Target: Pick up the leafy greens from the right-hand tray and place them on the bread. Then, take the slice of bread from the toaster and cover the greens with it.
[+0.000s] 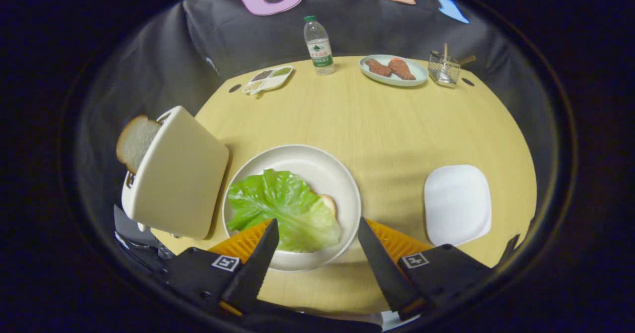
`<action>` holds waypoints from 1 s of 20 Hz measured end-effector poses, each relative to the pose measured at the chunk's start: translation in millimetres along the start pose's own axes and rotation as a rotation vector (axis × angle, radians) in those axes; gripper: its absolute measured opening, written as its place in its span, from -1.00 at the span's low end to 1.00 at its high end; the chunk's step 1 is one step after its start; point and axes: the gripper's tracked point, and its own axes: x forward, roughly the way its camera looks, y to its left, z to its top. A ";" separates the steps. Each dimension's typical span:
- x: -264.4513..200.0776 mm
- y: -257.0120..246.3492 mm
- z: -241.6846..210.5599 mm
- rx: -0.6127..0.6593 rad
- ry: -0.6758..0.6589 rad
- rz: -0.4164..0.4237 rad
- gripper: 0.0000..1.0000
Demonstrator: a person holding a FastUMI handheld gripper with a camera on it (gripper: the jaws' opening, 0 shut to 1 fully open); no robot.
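Observation:
A green lettuce leaf (pixel 285 209) lies on a slice of bread (pixel 328 203) in the round cream plate (pixel 322 166), covering most of it. My gripper (pixel 317 231) hangs open above the plate's near side, its fingertips apart on either side of the leaf and nothing between them. Left of the plate stands a cream toaster (pixel 176 174) with a slice of bread (pixel 135 142) sticking out of its slot. To the right of the plate sits a white square tray (pixel 457 204) with nothing on it.
At the far edge of the round wooden table (pixel 387 124) stand a water bottle (pixel 318 45), a divided dish of seasonings (pixel 268 79), a pale plate with two pieces of meat (pixel 393 69) and a small wire basket (pixel 444 67).

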 end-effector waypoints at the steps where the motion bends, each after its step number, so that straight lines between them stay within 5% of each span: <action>1: -5.7 8.5 3.3 -0.010 -0.010 0.014 0.71; 3: -16.8 31.1 10.6 -0.014 -0.022 0.065 1.00; 20: -59.3 250.0 65.8 -0.157 -0.070 0.426 1.00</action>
